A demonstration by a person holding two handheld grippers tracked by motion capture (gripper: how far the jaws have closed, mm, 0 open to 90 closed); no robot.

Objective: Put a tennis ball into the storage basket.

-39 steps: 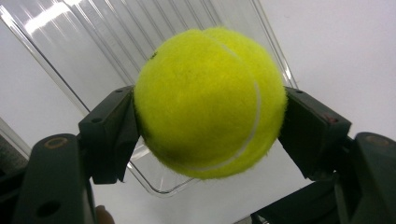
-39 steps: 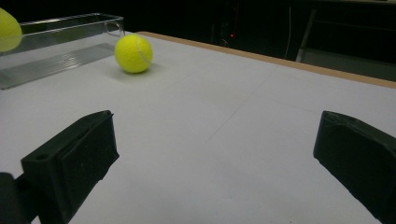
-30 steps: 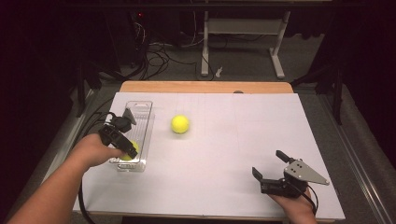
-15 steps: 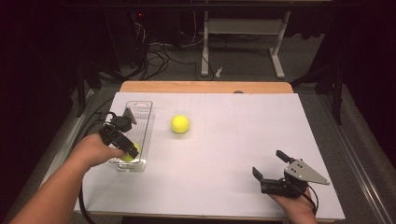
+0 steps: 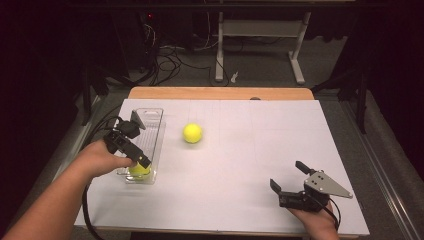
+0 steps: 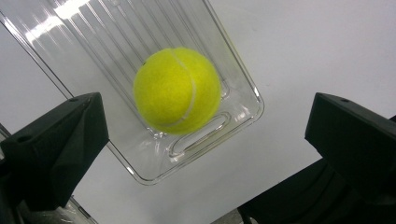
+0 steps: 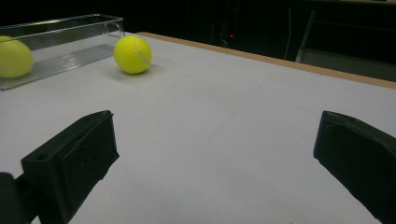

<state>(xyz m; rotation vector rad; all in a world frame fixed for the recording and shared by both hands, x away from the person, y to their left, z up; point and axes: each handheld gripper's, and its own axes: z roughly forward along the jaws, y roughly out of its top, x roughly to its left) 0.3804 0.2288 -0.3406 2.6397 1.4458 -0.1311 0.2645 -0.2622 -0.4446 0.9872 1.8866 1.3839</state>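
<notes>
A clear plastic tray [image 5: 150, 114] lies at the table's left. One yellow tennis ball [image 5: 139, 170] rests in its near end. My left gripper [image 5: 143, 162] hangs just above that ball; its jaws have just been opening and now stand wide, off the ball. In the left gripper view the ball [image 6: 177, 91] sits in the tray [image 6: 93, 37] between and below my left gripper's [image 6: 205, 120] jaws. A second tennis ball [image 5: 192, 133] lies loose on the white table right of the tray. My right gripper [image 5: 286, 175] rests open near the front right edge, holding nothing.
The right gripper view looks across the white tabletop [image 7: 243, 116] toward the loose ball [image 7: 133, 54] and the tray [image 7: 70, 28] with its ball [image 7: 14, 57]. A wooden strip [image 5: 220, 93] edges the far side. Cables and table legs stand on the floor beyond.
My left gripper's jaws have opened and let go of the tennis ball, which now lies in the tray's near end. The right gripper has stayed still.
</notes>
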